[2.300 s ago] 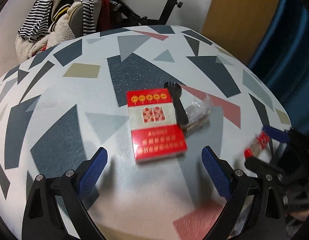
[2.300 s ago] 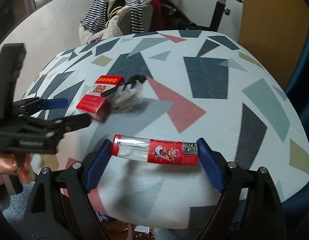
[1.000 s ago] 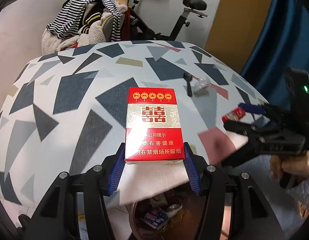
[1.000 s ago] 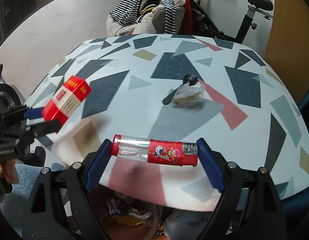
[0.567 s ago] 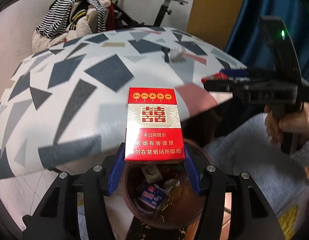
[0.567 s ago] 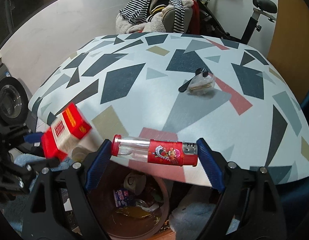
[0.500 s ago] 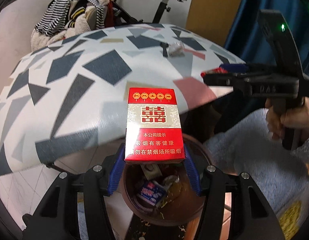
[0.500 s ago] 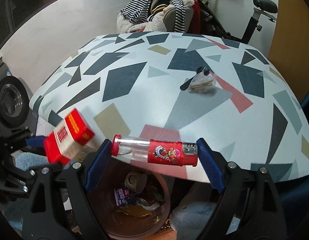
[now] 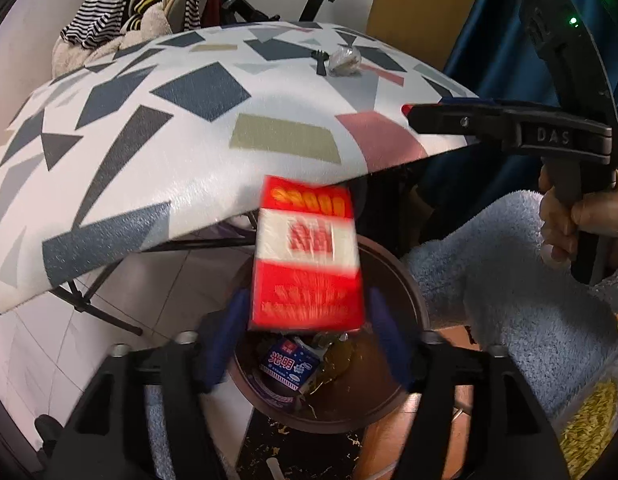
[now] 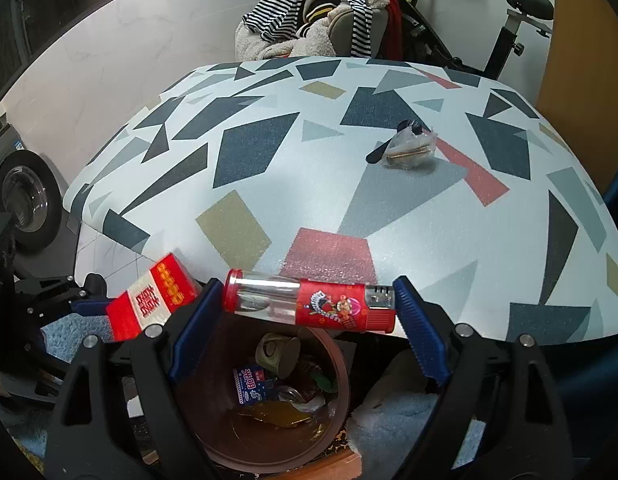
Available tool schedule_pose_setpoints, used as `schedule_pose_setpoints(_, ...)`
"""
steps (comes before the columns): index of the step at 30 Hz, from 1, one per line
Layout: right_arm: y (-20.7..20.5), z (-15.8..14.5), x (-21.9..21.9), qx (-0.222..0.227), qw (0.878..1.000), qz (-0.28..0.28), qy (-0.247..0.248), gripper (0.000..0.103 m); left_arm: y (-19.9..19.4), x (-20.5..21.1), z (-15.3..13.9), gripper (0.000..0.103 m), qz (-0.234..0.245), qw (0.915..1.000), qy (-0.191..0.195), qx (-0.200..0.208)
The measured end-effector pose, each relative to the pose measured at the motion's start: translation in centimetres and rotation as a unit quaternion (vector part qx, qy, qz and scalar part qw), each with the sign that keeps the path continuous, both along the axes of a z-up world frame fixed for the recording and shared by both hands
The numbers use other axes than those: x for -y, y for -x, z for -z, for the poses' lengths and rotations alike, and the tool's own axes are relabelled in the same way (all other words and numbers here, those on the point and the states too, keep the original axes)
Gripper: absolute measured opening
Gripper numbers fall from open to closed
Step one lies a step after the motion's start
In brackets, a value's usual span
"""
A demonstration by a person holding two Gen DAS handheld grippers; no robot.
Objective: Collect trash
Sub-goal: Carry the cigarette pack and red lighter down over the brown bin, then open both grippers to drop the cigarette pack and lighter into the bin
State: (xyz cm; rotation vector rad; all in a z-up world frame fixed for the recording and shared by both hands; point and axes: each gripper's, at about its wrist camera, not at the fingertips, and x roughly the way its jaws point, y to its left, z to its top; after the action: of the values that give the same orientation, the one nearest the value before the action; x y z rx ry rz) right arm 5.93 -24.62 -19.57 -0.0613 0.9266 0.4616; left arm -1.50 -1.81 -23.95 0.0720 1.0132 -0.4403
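Note:
A red and white cigarette pack (image 9: 307,256) hangs blurred and tilted over the brown trash bin (image 9: 409,280). It sits between the jaws of my left gripper (image 9: 307,340), which are opening; the blue pads (image 9: 229,336) stand clear of its sides. The right wrist view shows the pack (image 10: 149,300) at the lower left, next to the bin (image 10: 341,364). My right gripper (image 10: 309,304) is shut on a red lighter (image 10: 333,308), held crosswise above the bin at the table's edge. A black fork (image 10: 375,156) and a clear plastic wrapper (image 10: 409,148) lie on the patterned table (image 10: 269,168).
The bin holds several scraps, among them a blue carton (image 10: 251,388). Behind the table are a chair piled with striped clothes (image 10: 309,12) and an exercise bike (image 10: 521,20). A person's fluffy blue garment (image 9: 509,280) borders the bin, and a washing machine (image 10: 21,192) stands at the left.
The left jaws have spread and the cigarette pack has come loose, blurred and tilted, over the bin. The left gripper has sunk closer to the bin. The right gripper keeps the lighter in place.

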Motion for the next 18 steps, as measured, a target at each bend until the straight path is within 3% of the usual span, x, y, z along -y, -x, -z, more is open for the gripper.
schedule_pose_setpoints(6, 0.2, 0.2, -0.2, -0.004, 1.000, -0.002, 0.001, 0.084, -0.3, -0.6, -0.2, 0.080, -0.021, 0.9998, 0.003, 0.006)
schedule_pose_setpoints(18, 0.7, 1.8, -1.1, -0.023, 1.000, -0.013, 0.010, 0.084, -1.5, -3.8, -5.0, 0.089, -0.111, 0.9907, 0.017, 0.077)
